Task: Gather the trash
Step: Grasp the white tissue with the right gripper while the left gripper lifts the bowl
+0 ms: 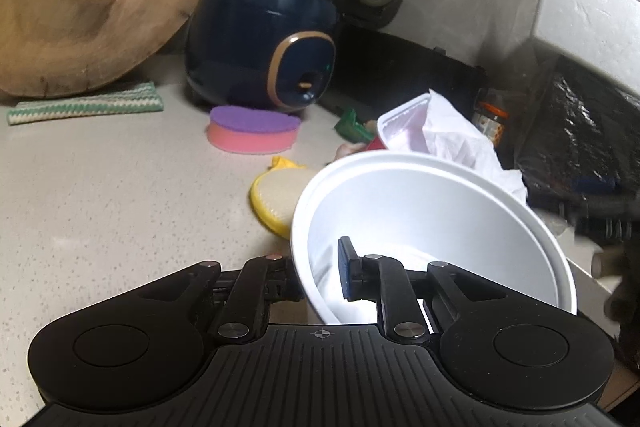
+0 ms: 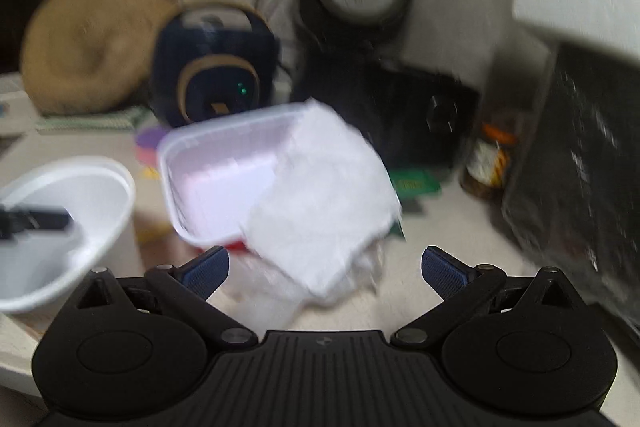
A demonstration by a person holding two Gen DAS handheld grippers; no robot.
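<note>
No legible txt on white bowl [image 1: 432, 211]

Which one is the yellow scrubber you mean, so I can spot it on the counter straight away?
Start at the round navy rice cooker with gold trim at the back of the pale speckled counter. In front of it lies a round purple-and-pink sponge; nearer still, half hidden behind the white plastic bowl, is the yellow scrubber. Only it has a beige mesh face inside a yellow rim.

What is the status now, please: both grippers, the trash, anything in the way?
Left gripper clamped on white bowl rim. Right gripper open, holding nothing. Crumpled tissue hangs over plastic tray. Yellow sponge lies beside bowl.
</note>
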